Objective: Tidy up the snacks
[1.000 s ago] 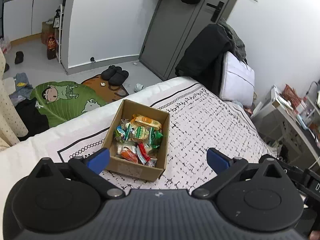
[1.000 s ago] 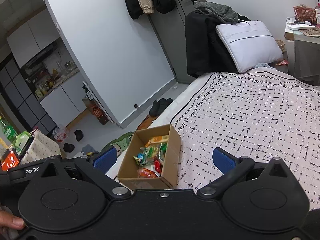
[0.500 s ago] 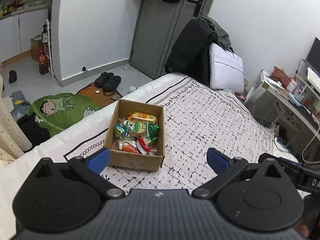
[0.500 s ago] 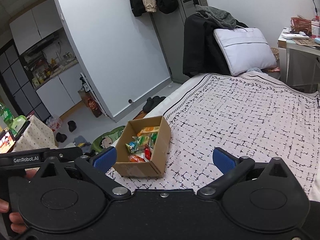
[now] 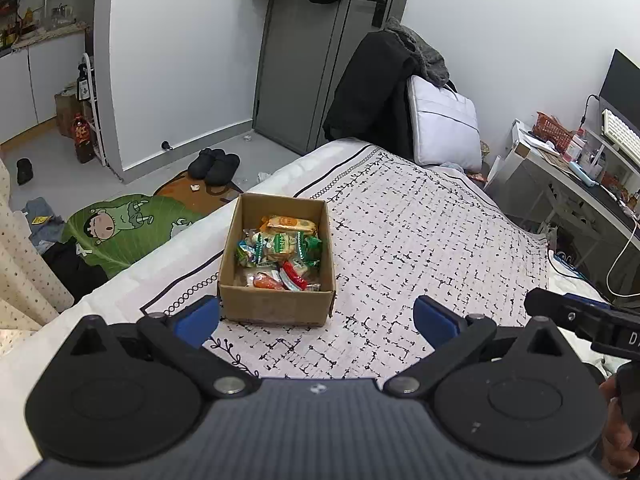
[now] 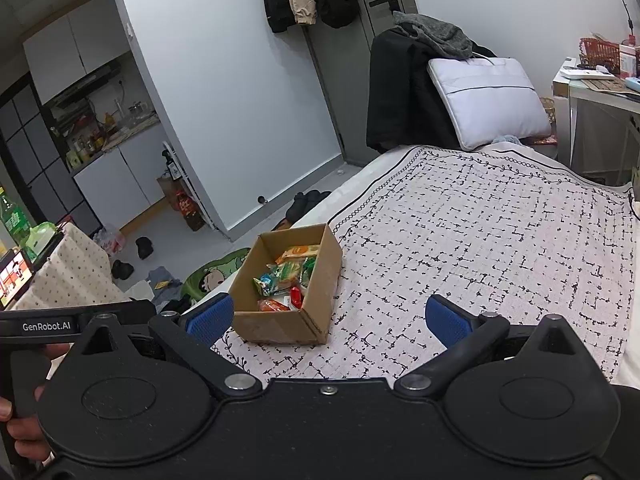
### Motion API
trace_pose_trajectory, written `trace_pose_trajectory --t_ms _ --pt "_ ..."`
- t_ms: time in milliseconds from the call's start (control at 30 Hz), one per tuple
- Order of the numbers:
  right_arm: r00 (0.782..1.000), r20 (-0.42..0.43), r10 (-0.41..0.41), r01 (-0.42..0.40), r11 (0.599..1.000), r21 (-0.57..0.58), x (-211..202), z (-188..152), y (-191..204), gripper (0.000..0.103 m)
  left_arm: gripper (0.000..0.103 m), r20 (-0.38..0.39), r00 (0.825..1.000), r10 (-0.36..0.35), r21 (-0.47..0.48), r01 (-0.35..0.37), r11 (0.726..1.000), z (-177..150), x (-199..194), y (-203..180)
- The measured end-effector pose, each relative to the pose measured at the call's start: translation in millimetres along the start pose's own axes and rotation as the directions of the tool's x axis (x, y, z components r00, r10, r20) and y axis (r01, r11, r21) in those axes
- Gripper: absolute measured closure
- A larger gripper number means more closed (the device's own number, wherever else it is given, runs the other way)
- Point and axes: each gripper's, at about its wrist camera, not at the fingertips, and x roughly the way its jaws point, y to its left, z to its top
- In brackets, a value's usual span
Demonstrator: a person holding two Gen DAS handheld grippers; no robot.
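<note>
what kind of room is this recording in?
Most likely a small studio flat's bedroom: the snack box sits on a bed with a patterned cover, a desk stands beside it, and a kitchenette shows through the archway.

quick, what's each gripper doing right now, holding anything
Left gripper: open, holding nothing, short of the cardboard box.
Right gripper: open, holding nothing.

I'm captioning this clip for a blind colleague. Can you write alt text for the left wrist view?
An open cardboard box of wrapped snacks sits on a patterned bedspread, just ahead of the open, empty left gripper. Beyond the bed are a grey door, black slippers on the floor and a desk to the right.
</note>
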Motion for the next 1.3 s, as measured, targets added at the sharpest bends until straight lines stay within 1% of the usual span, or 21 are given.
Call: trace_pose_trajectory --t_ms 600,1300 --pt "1.000 -0.008 0.006 -0.006 1.000 -0.021 4 -2 10 0.000 0.000 0.001 1.000 0.018 -0.015 -0.018 1.000 -4 -4 16" --pt "1.000 0.001 0.009 -0.009 1.000 -0.028 -1 -2 11 0.000 0.000 0.004 1.000 0.014 -0.009 -0.014 1.000 -4 -7 14"
